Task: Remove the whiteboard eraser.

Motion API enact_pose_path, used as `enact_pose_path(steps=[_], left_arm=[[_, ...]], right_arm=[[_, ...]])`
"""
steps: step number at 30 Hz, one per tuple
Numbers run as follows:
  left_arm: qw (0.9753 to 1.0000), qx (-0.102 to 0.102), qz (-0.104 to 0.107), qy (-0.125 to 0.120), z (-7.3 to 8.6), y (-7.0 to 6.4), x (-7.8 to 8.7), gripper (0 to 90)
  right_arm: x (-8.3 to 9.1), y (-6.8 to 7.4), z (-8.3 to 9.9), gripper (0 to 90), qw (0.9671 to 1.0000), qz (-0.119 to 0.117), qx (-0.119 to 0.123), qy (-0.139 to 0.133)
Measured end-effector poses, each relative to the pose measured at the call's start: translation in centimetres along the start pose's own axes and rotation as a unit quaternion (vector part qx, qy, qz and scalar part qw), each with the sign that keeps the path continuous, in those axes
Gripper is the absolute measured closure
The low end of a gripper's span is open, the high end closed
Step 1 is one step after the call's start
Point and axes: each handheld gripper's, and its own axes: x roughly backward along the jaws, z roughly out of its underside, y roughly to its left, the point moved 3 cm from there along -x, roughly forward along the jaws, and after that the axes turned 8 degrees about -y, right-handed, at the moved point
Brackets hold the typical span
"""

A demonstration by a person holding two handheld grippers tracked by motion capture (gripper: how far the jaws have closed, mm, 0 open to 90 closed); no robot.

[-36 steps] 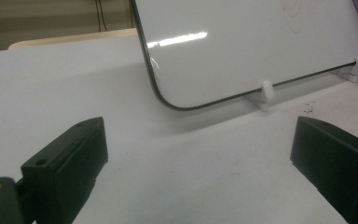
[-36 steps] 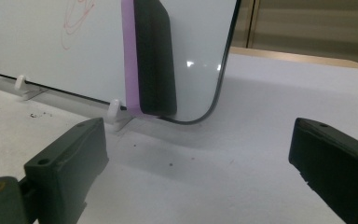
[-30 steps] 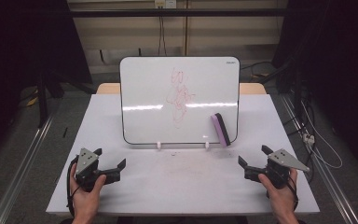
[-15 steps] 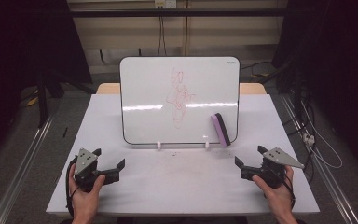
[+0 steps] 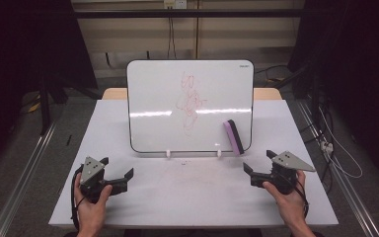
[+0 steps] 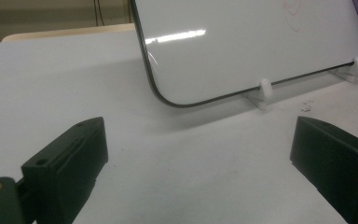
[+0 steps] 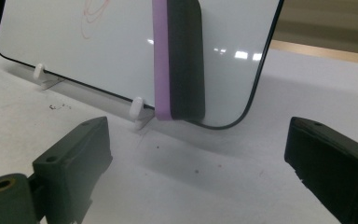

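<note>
A whiteboard (image 5: pixel 190 106) stands upright on small white feet at the middle of the white table (image 5: pixel 192 197), with a red scribble (image 5: pixel 191 101) on it. A purple and black eraser (image 5: pixel 234 138) sticks to its lower right corner; in the right gripper view the eraser (image 7: pixel 179 60) is straight ahead. My left gripper (image 5: pixel 117 170) rests open at the front left, holding nothing, facing the whiteboard's lower left corner (image 6: pixel 168 95). My right gripper (image 5: pixel 257 162) is open and empty at the front right, a short way in front of the eraser.
Faint marker smudges (image 5: pixel 185 164) lie on the table in front of the board. Metal rails (image 5: pixel 22 173) run along both sides of the table. Cables (image 5: pixel 343 163) lie on the floor at the right.
My right gripper has moved a little forward and left toward the eraser. The left gripper has barely shifted.
</note>
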Motion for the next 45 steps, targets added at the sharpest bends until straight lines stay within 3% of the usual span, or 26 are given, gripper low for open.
enact_pose_path(steps=[8,16,24,29,34,45], left_arm=[[1.0,-0.005,0.004,0.0,0.0,0.0,0.0,3.8],[0.9999,-0.008,0.01,0.001,0.0,-0.1,0.0,3.8],[0.9999,-0.009,0.011,0.007,0.1,-0.1,-0.2,3.9],[0.9998,-0.011,0.012,0.007,0.0,-0.1,-0.2,3.8],[0.9998,-0.008,0.014,0.011,0.1,-0.1,-0.2,3.8],[0.9998,-0.008,0.013,0.013,0.2,-0.2,-0.3,3.8]], right_arm=[[-0.8,-0.1,-2.2,6.3,0.9998,0.003,0.017,-0.004],[-2.6,0.2,-3.5,6.1,0.9992,0.005,0.038,0.01],[-4.5,0.5,-5.9,6.3,0.9984,0.008,0.055,-0.005],[-5.1,1.1,-5.7,7.0,0.9985,-0.002,0.055,0.002],[-5.6,1.7,-4.6,7.0,0.997,-0.01,0.075,0.018],[-6.1,2.4,-3.8,17.0,0.9938,0.007,0.107,0.029]])
